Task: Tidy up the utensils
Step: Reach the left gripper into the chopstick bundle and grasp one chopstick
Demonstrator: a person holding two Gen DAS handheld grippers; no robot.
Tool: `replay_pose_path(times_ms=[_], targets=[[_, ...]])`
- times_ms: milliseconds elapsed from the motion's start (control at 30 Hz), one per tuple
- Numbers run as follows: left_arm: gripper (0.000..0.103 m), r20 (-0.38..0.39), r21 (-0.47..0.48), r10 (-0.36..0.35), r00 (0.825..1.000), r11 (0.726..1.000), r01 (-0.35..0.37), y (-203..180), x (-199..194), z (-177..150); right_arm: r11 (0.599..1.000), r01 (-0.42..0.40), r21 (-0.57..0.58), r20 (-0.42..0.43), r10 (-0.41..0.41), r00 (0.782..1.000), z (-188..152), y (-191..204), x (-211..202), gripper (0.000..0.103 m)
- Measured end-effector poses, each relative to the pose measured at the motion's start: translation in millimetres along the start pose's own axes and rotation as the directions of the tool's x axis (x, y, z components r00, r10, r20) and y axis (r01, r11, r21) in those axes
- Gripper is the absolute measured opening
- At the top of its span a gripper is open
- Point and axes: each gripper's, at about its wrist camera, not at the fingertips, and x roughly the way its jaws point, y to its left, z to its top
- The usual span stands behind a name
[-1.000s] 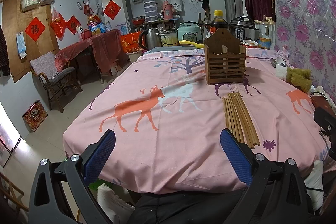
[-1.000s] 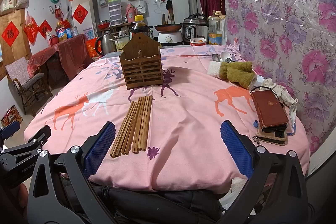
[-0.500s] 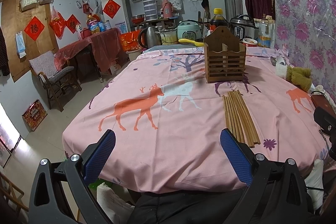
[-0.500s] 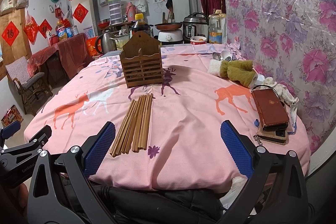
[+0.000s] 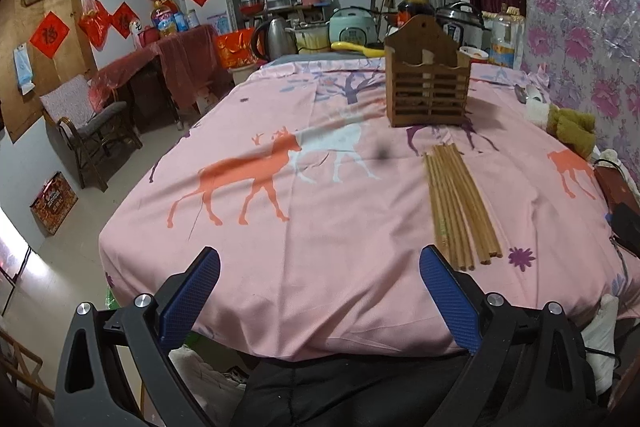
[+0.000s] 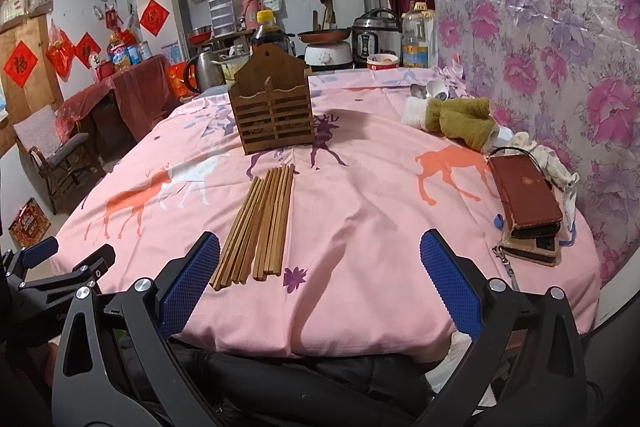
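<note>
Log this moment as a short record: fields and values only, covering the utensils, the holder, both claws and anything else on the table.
utensils: wooden chopsticks, lying loose in a bundle on the pink tablecloth
holder: slatted wooden holder, upright, beyond the chopsticks, apart from them; contents not clear
left claw: open, holding nothing, at the near table edge
right claw: open, holding nothing, chopstick ends near its left finger
other items: brown wallet stacked on a phone, green and white cloth, both to the right
task state: no chopstick grasped yet
</note>
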Motion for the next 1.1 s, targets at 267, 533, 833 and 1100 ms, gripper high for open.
replay_pose_path(times_ms=[267,533,833,1100], targets=[[0.098,-0.086,-0.022,-0.028,0.996,0.999,0.027,9.7,27.1,-1.8,0.975,-0.212,0.065,-0.077,0.217,0.973,-0.8,-9.9,13.5,0.097],[0.098,-0.127,0.023,-0.082,0.989,0.996,0.086,-4.3,52.1,-2.1,0.997,-0.07,0.022,0.022,0.069,0.997,18.4,-36.9,22.1,0.097],[0.098,-0.211,0.148,-0.204,0.956,0.96,0.238,-45.1,89.4,-14.3,0.991,-0.134,0.02,-0.113,0.136,0.984,5.0,-44.5,74.1,0.096],[0.099,-0.261,0.189,-0.242,0.935,0.937,0.295,-55.3,116.3,-21.6,0.981,-0.106,-0.161,-0.137,0.085,0.987,-2.8,-26.3,93.1,0.096]])
